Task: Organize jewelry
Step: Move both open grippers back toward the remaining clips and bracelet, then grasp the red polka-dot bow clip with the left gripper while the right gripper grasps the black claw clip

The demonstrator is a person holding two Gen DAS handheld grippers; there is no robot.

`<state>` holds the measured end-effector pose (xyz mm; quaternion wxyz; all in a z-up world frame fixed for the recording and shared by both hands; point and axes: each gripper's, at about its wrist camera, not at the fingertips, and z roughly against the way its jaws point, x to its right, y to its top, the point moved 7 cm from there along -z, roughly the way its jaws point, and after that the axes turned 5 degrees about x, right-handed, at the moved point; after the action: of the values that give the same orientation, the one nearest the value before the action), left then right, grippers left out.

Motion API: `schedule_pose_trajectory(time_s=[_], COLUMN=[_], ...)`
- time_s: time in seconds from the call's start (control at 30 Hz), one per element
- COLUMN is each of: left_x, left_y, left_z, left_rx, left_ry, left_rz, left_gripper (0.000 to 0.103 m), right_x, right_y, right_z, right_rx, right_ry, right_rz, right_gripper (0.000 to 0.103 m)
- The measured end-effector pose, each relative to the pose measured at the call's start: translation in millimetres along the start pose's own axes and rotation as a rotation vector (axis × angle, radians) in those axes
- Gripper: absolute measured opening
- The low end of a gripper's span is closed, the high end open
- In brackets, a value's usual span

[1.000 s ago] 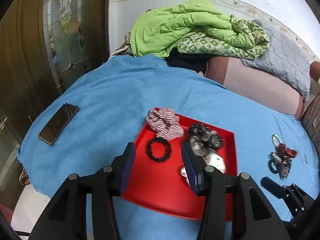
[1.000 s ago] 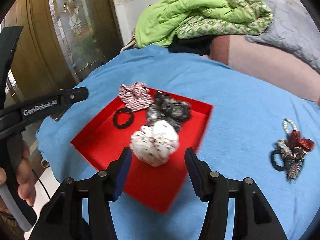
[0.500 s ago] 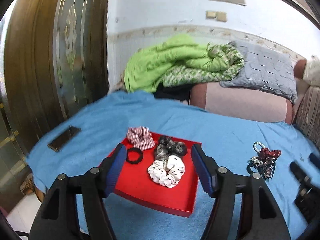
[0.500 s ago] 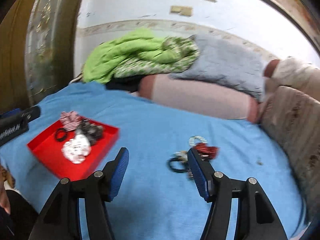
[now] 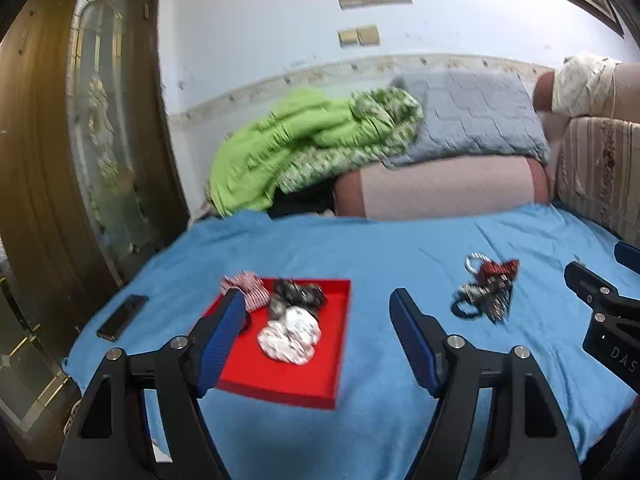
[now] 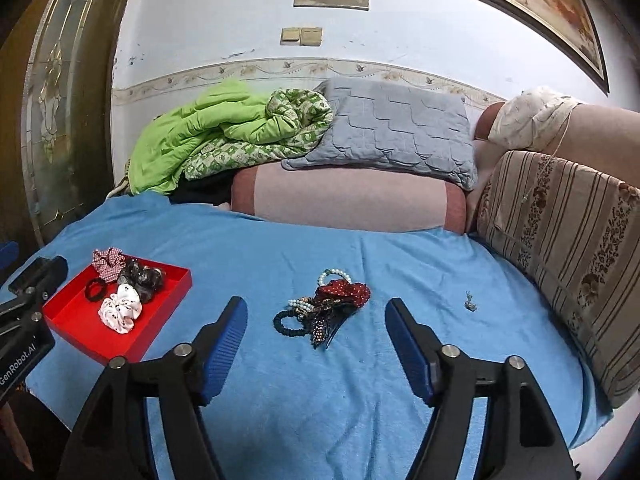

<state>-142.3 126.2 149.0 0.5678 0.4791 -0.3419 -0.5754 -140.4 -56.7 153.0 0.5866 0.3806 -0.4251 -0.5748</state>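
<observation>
A red tray (image 5: 332,364) (image 6: 76,312) rests on the blue cloth and holds a white spotted scrunchie (image 5: 290,338) (image 6: 120,308), a dark scrunchie (image 5: 296,294) (image 6: 140,276), a striped one (image 5: 248,286) (image 6: 107,260) and a black hair band (image 6: 95,290). A loose pile of hair ties, beads and a red bow (image 5: 486,286) (image 6: 324,306) lies apart on the cloth. My left gripper (image 5: 316,330) hangs near the tray, jaws opening, nothing between them. My right gripper (image 6: 314,328) faces the pile from short of it, jaws opening, empty.
A black phone (image 5: 122,317) lies at the cloth's left edge by a wooden door (image 5: 48,184). Green bedding (image 6: 224,136), a grey pillow (image 6: 396,128) and a pink bolster (image 6: 344,196) line the back. A striped cushion (image 6: 568,248) stands on the right.
Both grippers pulled back from the tray and opened wider. The white spotted scrunchie now lies in the tray. The right view swung from the tray to the loose pile.
</observation>
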Motion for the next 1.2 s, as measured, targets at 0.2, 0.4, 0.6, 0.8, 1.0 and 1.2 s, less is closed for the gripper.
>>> schedule_pose_trajectory(time_s=[0.2, 0.4, 0.6, 0.8, 1.0, 1.2], left_x=[17.1, 52.0, 86.1, 114.9, 143.7, 175.8], left_y=[-20.3, -33.9, -35.0, -37.3, -32.0, -12.7], left_z=[-19.0, -45.9, -82.0, -122.6, -165.6, -219.7], left_rx=[-0.155, -0.254, -0.344, -0.415, -0.458, -0.506], left_ry=[-0.114, -0.213, -0.305, -0.367, -0.418, -0.473], left_rz=[-0.017, -0.065, -0.027, 0.001, 0.024, 0.082], left_gripper=[0.079, 0.079, 0.079, 0.079, 0.079, 0.079], right_x=[25.9, 66.1, 84.4, 94.5, 107.5, 98.4], right_y=[-19.8, -53.2, -70.2, -76.0, -75.5, -83.6], right_z=[-7.7, -38.9, -74.0, -106.7, -146.8, -174.9], right_rx=[-0.057, -0.200, -0.291, -0.338, -0.381, -0.406], right_ry=[-0.026, -0.018, 0.018, 0.057, 0.102, 0.180], right_rz=[-0.042, -0.136, -0.182, -0.242, -0.336, -0.387], right_gripper=[0.082, 0.083, 0.083, 0.083, 0.083, 0.080])
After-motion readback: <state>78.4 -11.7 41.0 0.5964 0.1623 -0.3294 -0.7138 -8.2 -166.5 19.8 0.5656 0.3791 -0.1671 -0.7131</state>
